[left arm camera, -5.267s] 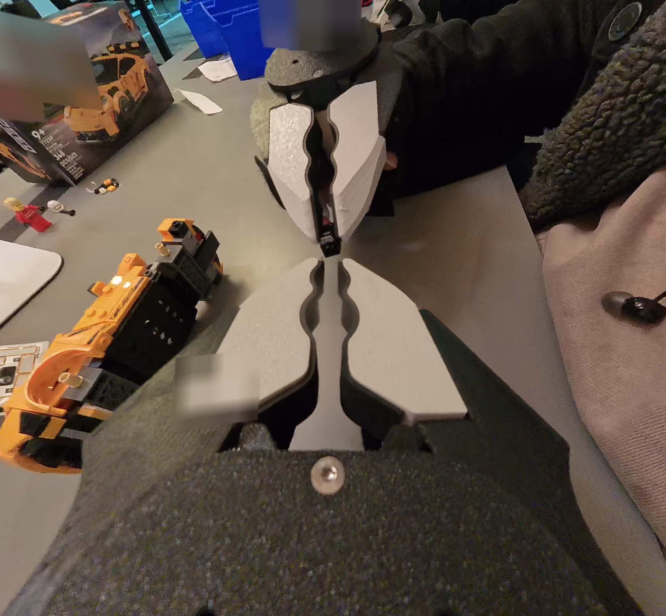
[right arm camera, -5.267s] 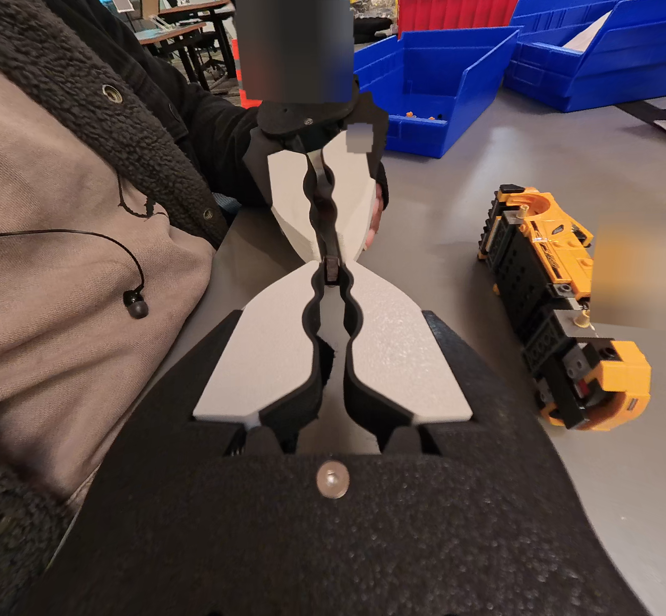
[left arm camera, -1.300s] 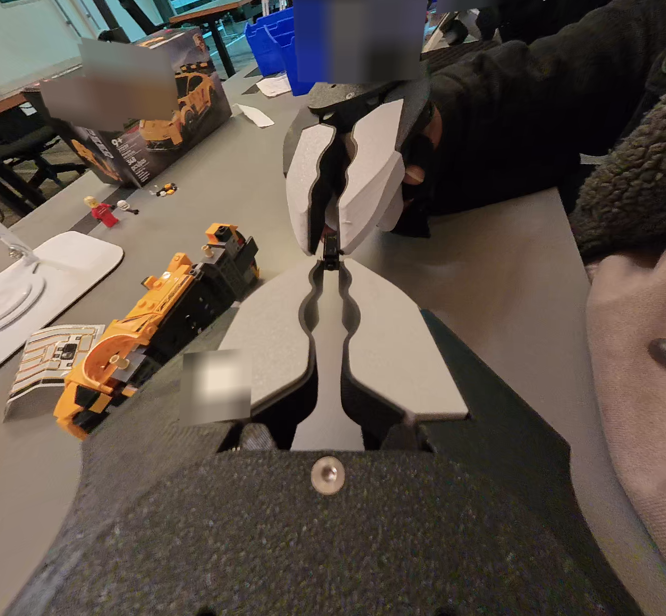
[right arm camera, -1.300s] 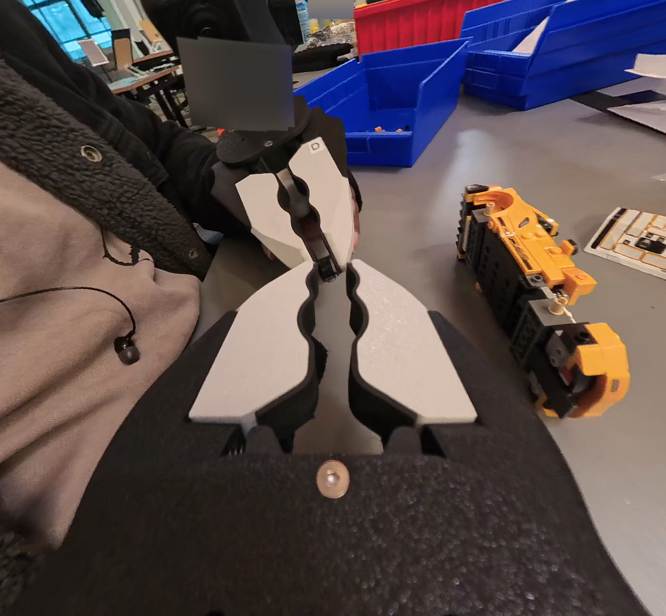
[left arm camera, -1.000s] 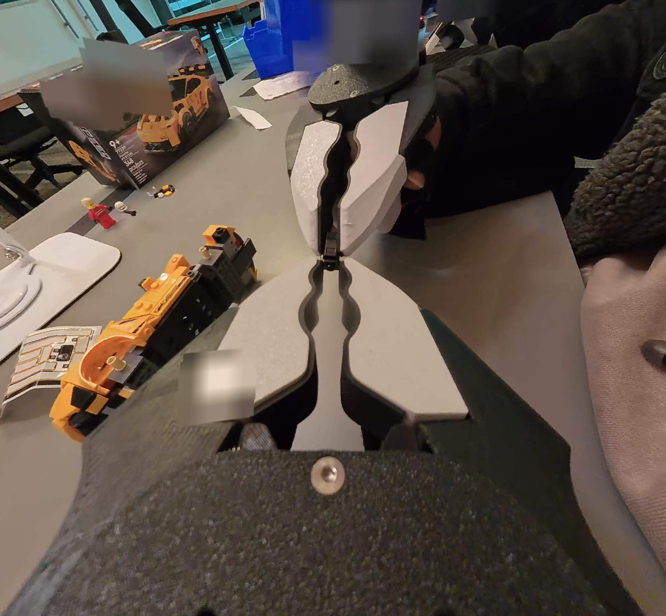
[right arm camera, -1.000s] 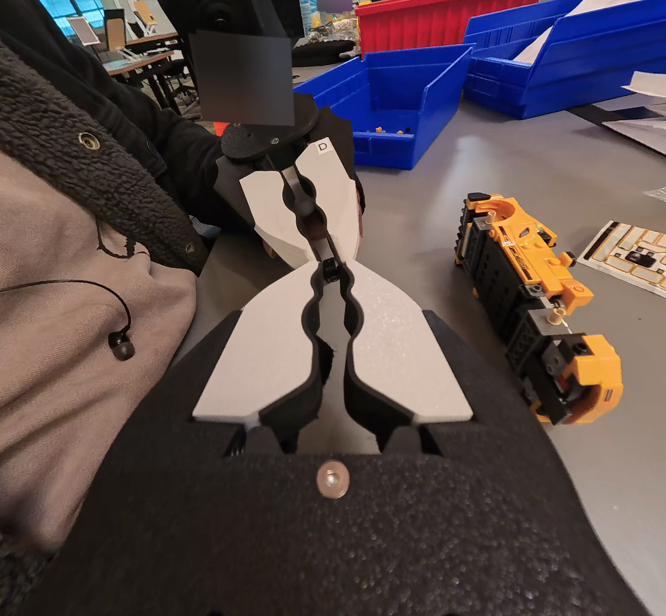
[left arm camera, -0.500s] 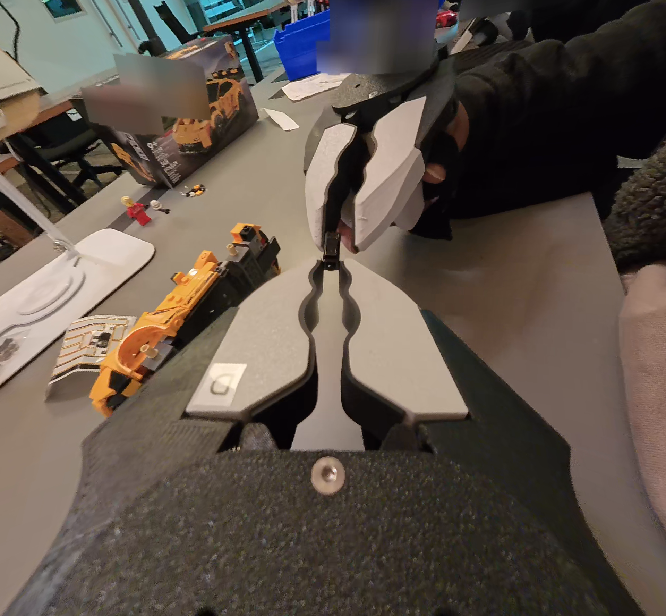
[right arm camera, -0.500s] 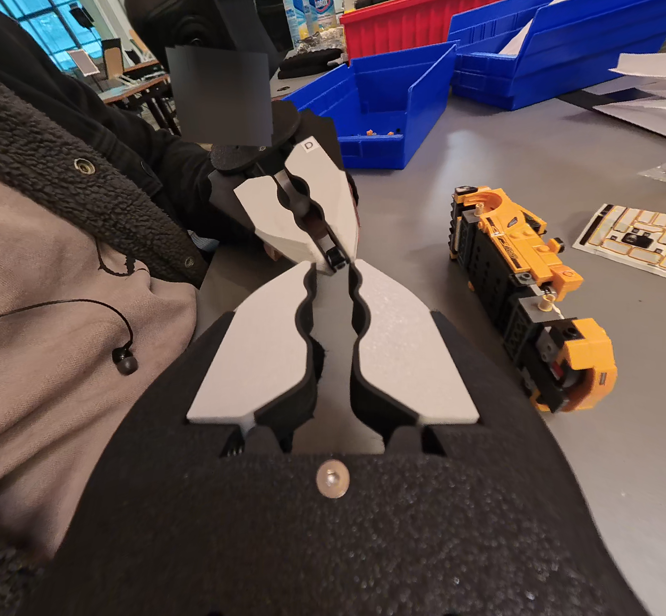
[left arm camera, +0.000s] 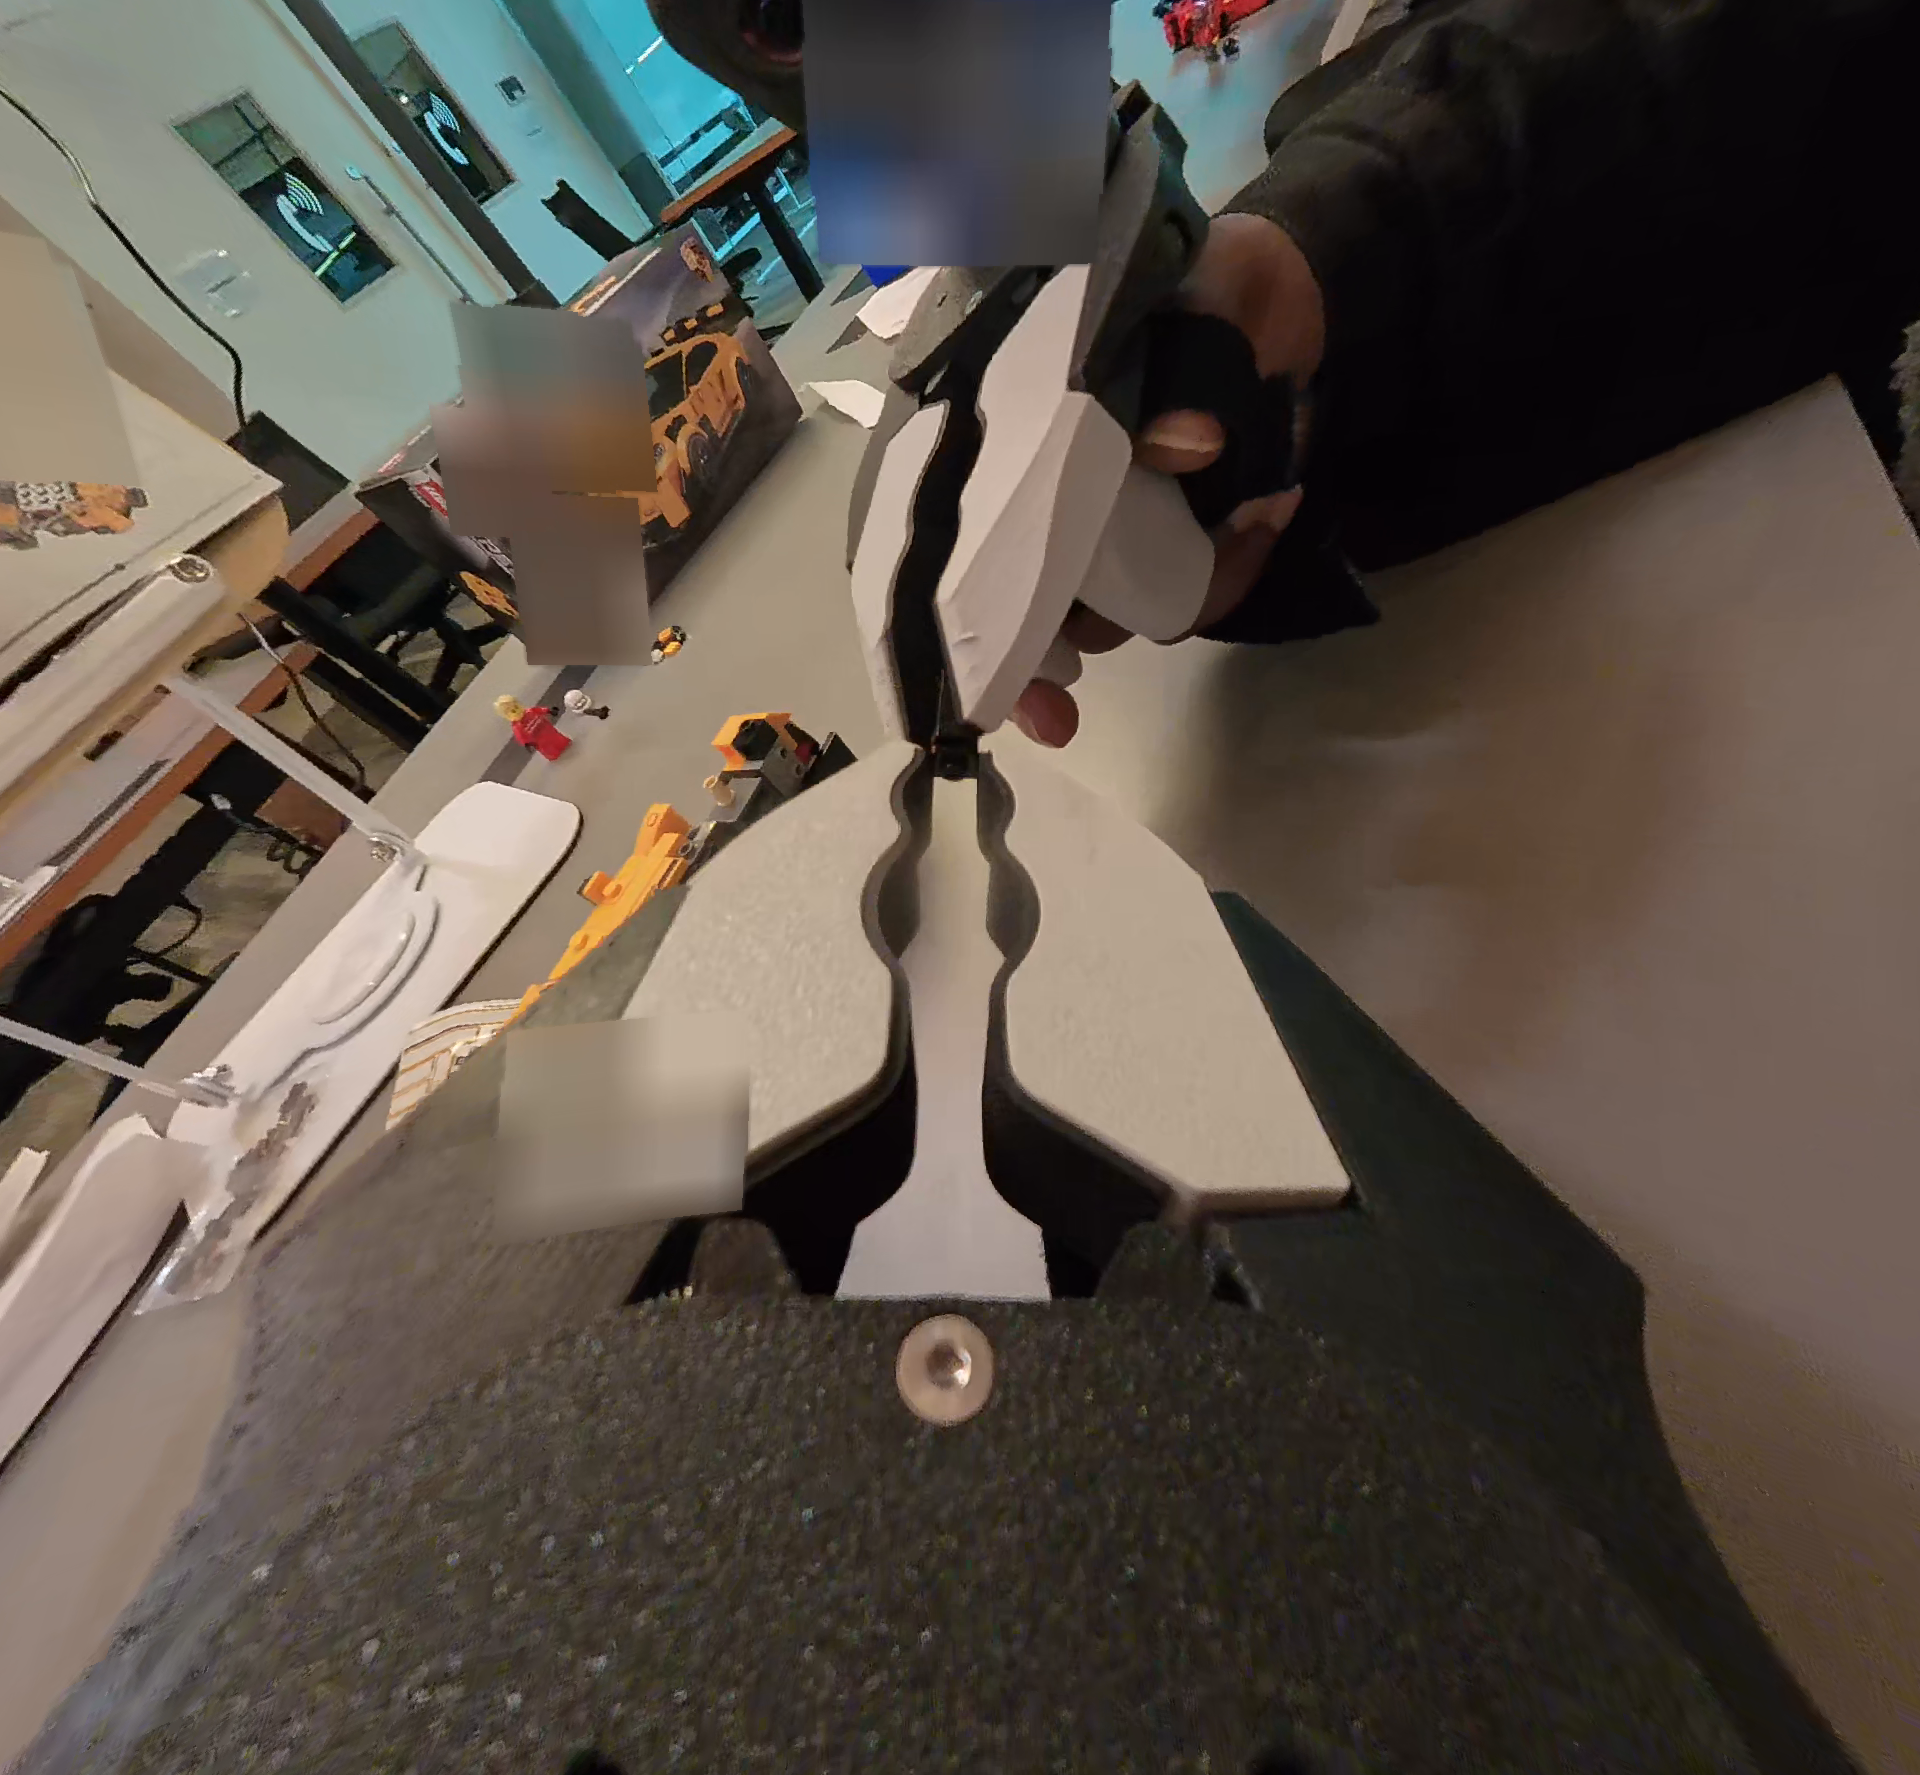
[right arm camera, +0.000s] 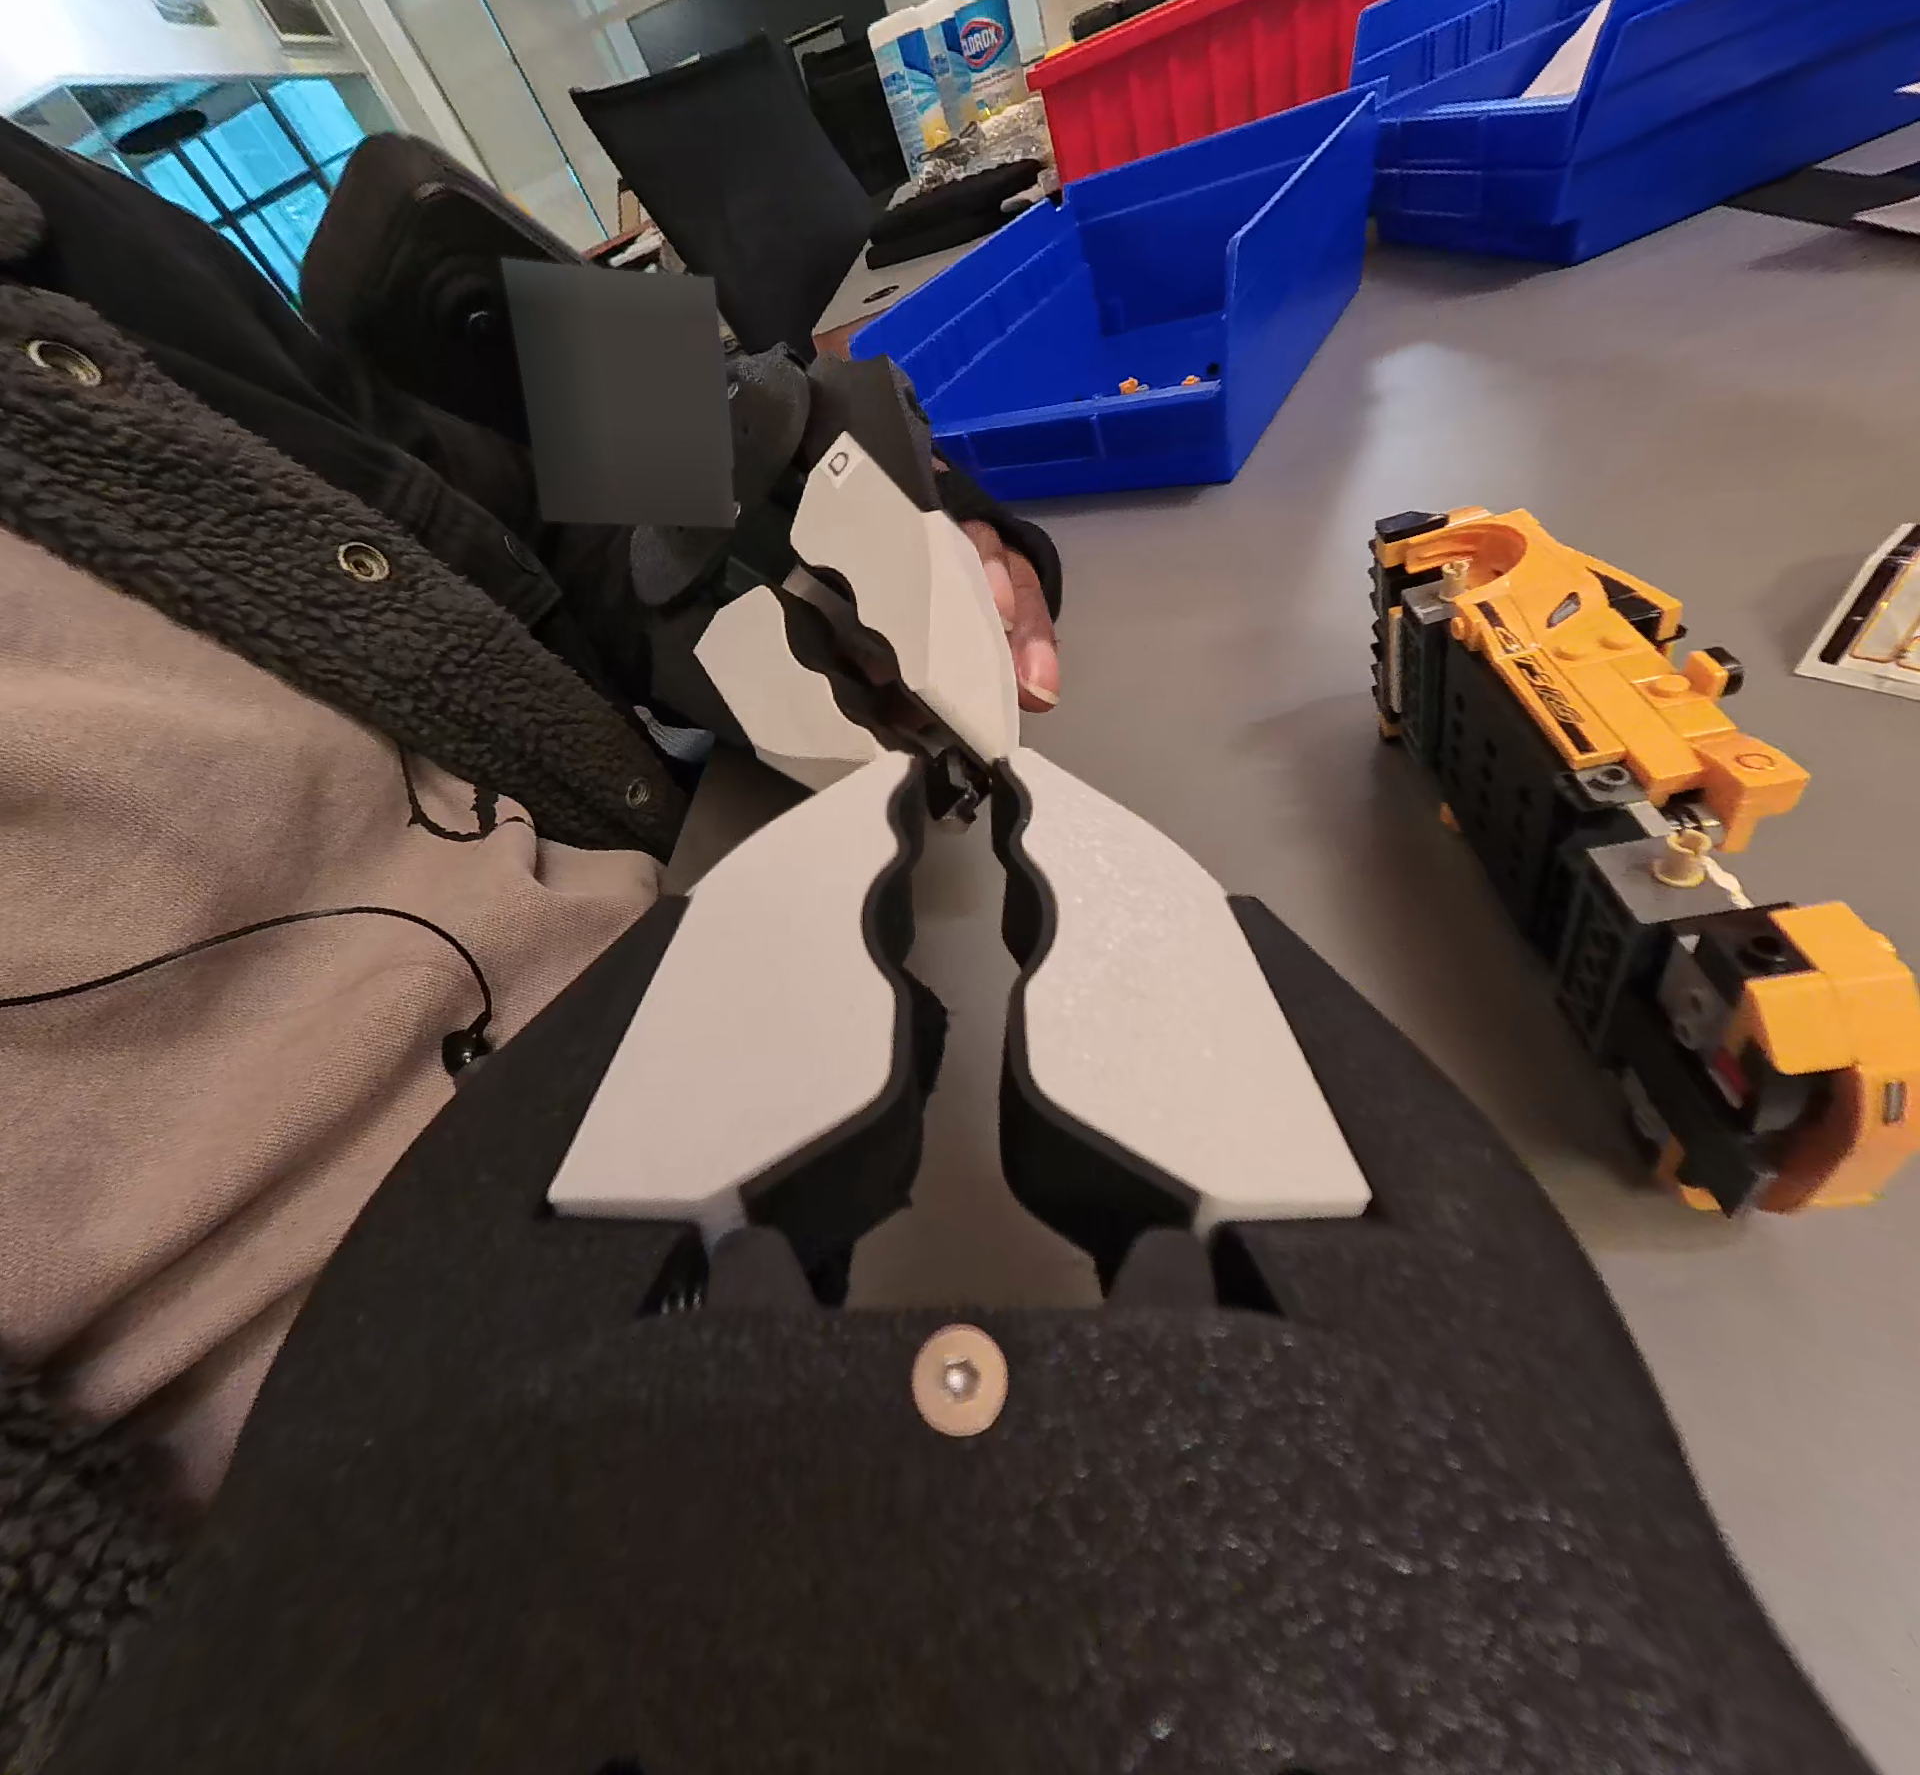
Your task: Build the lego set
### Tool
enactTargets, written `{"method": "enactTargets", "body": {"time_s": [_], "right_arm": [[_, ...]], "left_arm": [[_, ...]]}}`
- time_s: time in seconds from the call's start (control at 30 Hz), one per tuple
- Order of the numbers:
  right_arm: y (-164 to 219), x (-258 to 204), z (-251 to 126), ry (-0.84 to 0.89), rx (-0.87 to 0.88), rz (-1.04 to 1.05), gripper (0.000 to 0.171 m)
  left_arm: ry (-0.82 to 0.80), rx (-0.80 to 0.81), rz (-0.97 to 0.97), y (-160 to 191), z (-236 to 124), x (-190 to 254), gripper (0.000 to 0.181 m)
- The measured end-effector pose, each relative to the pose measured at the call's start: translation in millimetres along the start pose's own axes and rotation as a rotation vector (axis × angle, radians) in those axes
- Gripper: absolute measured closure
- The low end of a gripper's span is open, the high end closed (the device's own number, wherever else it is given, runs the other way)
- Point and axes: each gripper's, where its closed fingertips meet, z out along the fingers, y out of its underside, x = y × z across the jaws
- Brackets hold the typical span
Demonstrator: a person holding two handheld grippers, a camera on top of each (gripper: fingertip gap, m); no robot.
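A small black lego piece [left arm camera: 951,757] is pinched between the tips of my left gripper [left arm camera: 949,761], which is shut on it above the grey table. My right gripper [right arm camera: 956,771] meets it tip to tip. Its fingers are slightly parted, with the same black piece [right arm camera: 954,788] sitting between their tips. The right gripper also shows in the left wrist view [left arm camera: 935,723], held by a hand in a black sleeve. The partly built orange and black lego car [right arm camera: 1621,790] lies on its side on the table, also in the left wrist view [left arm camera: 665,852], clear of both grippers.
A sticker sheet [right arm camera: 1870,624] lies beyond the car. Blue bins [right arm camera: 1143,323] and a red bin [right arm camera: 1247,52] stand at the back. The set's box [left arm camera: 707,416], a red minifigure [left arm camera: 535,728], a white stand base [left arm camera: 416,904] and a bag of parts lie to the left. The person's torso fills the right wrist view's left side. My left and right fingertips are right by each other.
My right gripper's fingers have parted slightly from the black piece they pinched. Both grippers tilted and rose; the left keeps its hold on the piece.
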Motion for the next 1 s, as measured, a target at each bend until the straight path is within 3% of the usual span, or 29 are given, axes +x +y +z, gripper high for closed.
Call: {"method": "enactTargets", "body": {"time_s": [0.3,0.57,0.83,1.0], "right_arm": [[3.4,1.3,-0.5,0.019,-0.036,-0.027,0.16],[2.5,9.7,-6.8,0.07,-0.043,-0.042,0.16],[19.2,18.1,-6.4,0.174,-0.174,-0.221,0.16],[23.7,17.8,-6.7,0.179,-0.215,-0.237,0.16]], "left_arm": [[0.019,-0.018,-0.018,2.3,0.9,2.0,0.173],[0.097,0.012,-0.195,0.9,-1.4,1.2,0.168],[0.224,0.0,-0.41,6.6,-1.4,8.8,0.172],[0.253,-0.044,-0.444,15.2,1.8,13.1,0.172]]}}
